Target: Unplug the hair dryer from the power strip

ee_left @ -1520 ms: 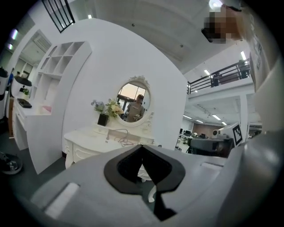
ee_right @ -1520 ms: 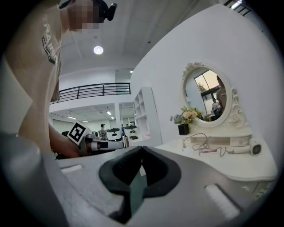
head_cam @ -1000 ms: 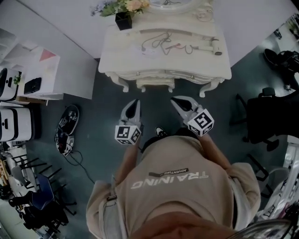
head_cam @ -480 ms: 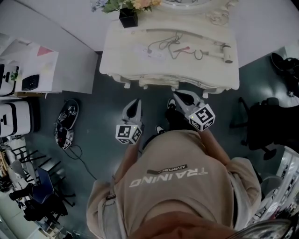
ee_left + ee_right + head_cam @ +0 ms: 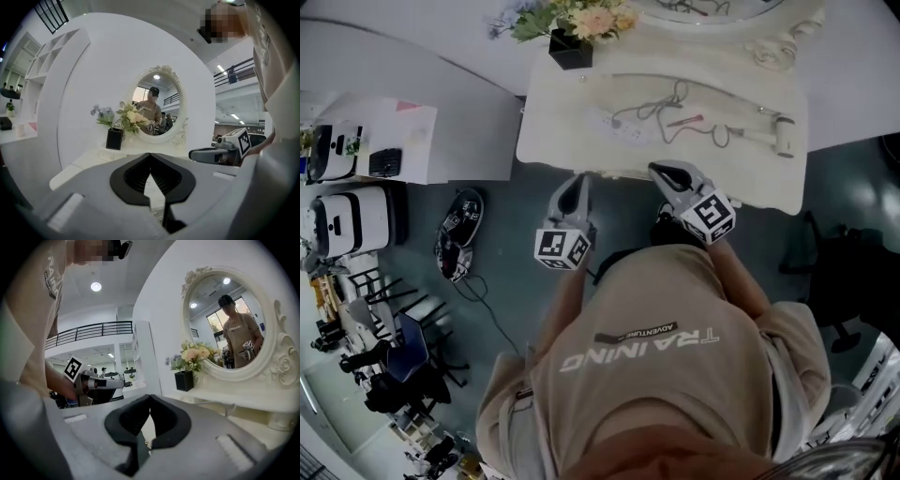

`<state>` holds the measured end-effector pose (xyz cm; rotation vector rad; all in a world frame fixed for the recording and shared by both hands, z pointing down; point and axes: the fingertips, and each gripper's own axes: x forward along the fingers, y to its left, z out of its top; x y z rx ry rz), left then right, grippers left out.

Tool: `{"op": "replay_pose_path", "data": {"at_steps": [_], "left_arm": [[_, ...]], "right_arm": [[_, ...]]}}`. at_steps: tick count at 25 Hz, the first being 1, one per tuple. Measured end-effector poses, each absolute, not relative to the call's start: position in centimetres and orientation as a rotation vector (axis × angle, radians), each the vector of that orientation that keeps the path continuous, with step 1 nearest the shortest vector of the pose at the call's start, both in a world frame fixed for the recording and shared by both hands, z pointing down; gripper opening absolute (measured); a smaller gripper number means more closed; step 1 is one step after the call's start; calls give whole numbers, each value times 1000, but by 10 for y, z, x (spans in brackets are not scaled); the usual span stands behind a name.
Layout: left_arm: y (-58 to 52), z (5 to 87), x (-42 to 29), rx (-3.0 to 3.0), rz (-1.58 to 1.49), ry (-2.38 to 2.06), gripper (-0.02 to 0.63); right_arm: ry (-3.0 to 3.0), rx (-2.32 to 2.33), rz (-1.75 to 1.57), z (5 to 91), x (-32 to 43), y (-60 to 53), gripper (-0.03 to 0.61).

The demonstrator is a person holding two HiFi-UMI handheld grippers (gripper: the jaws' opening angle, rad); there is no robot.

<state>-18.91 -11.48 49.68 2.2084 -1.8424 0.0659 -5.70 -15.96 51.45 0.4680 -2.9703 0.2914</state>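
Observation:
A white power strip (image 5: pixel 617 126) lies on the cream dressing table (image 5: pixel 553 141), with cords (image 5: pixel 675 101) looping to the right of it. The white hair dryer (image 5: pixel 776 131) lies at the table's right end. My left gripper (image 5: pixel 578 180) is shut and empty, its tips at the table's front edge, below the strip. My right gripper (image 5: pixel 657 170) is also shut and empty, at the front edge under the cords. In the left gripper view the jaws (image 5: pixel 150 155) meet with nothing between them. The right gripper view shows the same closed jaws (image 5: pixel 150 397).
A black pot of flowers (image 5: pixel 572 45) stands at the table's back left, in front of an oval mirror (image 5: pixel 229 324). A white cabinet (image 5: pixel 441 141) stands left of the table. Shoes (image 5: pixel 455 246) and a cable lie on the floor. Dark chairs (image 5: pixel 853 272) stand at right.
The person has stepped toward the dressing table. Both grippers have come from over the floor up to the table's front edge. Both stay shut.

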Motion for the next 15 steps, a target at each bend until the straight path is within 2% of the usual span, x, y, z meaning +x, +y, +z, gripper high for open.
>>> {"op": "replay_pose_path", "data": {"at_steps": [5,15], "left_arm": [[-146,501,-181,2227,113,-1825,6],[-184,532,-211,2172,127,-1752,6]], "right_arm": [[-2929,418,331,533,-67,-188,4],[-2852,377,406,561,-94,-213,3]]}}
